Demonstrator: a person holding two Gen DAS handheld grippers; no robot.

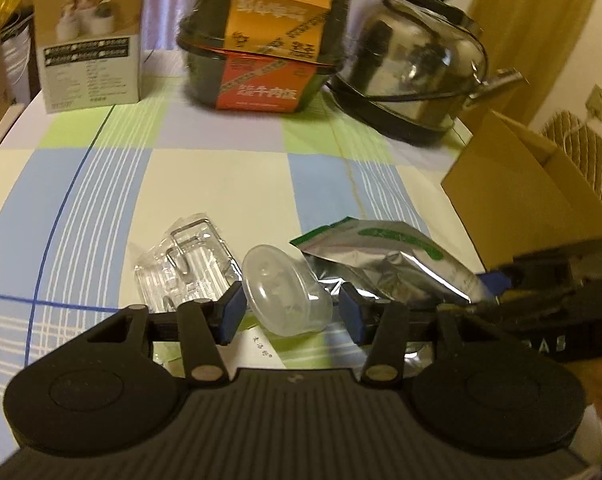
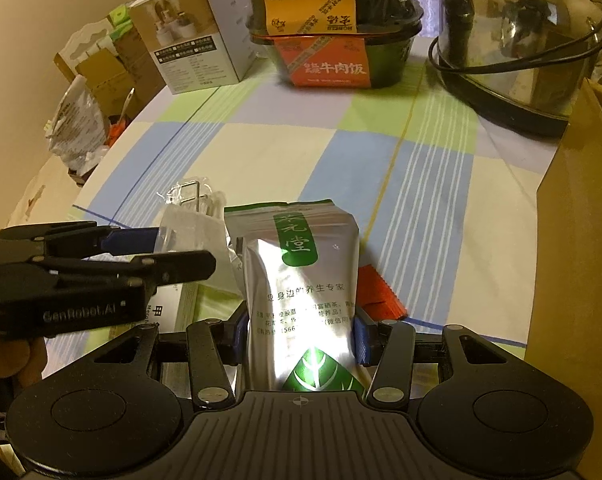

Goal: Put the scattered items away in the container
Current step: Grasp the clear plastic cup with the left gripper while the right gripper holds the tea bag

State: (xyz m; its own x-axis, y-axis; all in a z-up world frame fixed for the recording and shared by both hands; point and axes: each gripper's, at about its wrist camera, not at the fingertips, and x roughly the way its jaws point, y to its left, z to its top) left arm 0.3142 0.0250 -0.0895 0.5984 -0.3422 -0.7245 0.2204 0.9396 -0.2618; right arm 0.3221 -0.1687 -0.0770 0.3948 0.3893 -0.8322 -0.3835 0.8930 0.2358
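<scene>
The right gripper clamps the foil pouch low centre for boxing, while the left gripper seemingly pinches a clear plastic cup.

Clear plastic cup between fingers

Silver pouch, green band: 芝元堂, in white.
Silver pouch, grey line at mid-height: 您身边的养生专家; smaller lines below only partly legible, digits "1566" then cut off by glare.
Black meal bowl, red sleeve: 牛肉饭 legible, preceding character unclear.
Black meal bowl, orange sleeve: printed upside down, not legible.
Left gripper, side of body: GenRobot.AI.
White carton: print too small to read.
</scene>
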